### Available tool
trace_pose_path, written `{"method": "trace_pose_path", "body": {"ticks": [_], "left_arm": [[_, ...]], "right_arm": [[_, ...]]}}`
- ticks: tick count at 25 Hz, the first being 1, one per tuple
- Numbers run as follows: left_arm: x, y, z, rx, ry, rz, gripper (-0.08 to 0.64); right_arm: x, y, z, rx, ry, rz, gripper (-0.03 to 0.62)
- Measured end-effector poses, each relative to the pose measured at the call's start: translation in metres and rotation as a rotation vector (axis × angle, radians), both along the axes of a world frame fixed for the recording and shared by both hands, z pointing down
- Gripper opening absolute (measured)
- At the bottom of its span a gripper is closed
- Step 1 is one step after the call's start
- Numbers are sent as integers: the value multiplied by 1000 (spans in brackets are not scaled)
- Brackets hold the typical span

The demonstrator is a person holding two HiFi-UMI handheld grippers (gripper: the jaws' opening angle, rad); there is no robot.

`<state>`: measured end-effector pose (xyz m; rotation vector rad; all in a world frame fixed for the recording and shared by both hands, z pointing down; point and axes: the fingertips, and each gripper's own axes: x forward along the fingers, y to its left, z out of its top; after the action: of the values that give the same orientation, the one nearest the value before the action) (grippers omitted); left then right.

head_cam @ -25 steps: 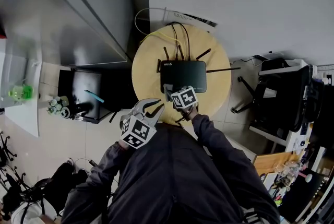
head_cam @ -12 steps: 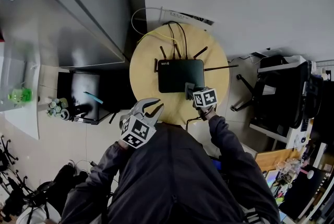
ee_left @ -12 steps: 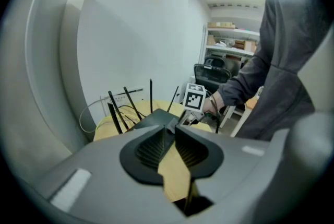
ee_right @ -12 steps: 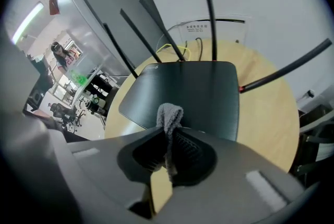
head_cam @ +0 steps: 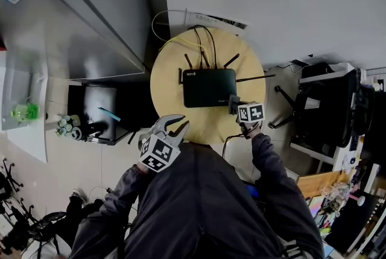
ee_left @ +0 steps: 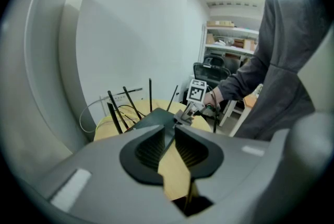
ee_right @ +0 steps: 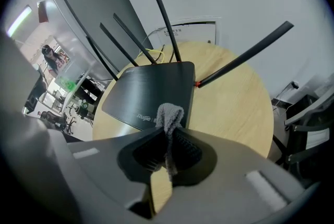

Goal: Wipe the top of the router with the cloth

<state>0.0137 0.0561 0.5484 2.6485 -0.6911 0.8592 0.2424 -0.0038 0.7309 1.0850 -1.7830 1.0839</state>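
Pinching grey cloth (ee_right: 169, 113) in right tongs (ee_right: 168, 137), at lower-right corner of black router (head_cam: 208, 87), mid-frame on round worktop (head_cam: 169, 79). Holding left tongs (ee_left: 174, 129) pressed together, empty, lower left of centre, off the worktop's edge.

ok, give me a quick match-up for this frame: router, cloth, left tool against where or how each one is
1. router
2. cloth
3. left tool

A. pinched in the right tool
B. shut on nothing, held short of the router
C. black, flat on the round table

Pairs: 1-C, 2-A, 3-B
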Motion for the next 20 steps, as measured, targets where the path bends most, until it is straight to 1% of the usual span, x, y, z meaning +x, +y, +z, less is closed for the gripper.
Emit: {"method": "trace_pose_path", "body": {"ticks": [4,6,9,11,16,20], "left_arm": [[0,1,0,-2,0,1,67],[1,2,0,-2,1,5,67],[2,1,1,-4,1,7,67],[2,1,1,-5,-1,8,67],[-3,2,2,-8,-14,2,67],[-13,4,1,-13,-35,-15,67]], "right_arm": [[-1,-1,-1,15,31,-7,25],[-14,0,-7,44,3,-24,25],[-55,2,-21,98,-84,-94,25],[-84,6,-27,110,-128,-146,25],[-153,26,-24,87,-210,-264,25],[-194,42,-9,41,-258,-302,25]]}}
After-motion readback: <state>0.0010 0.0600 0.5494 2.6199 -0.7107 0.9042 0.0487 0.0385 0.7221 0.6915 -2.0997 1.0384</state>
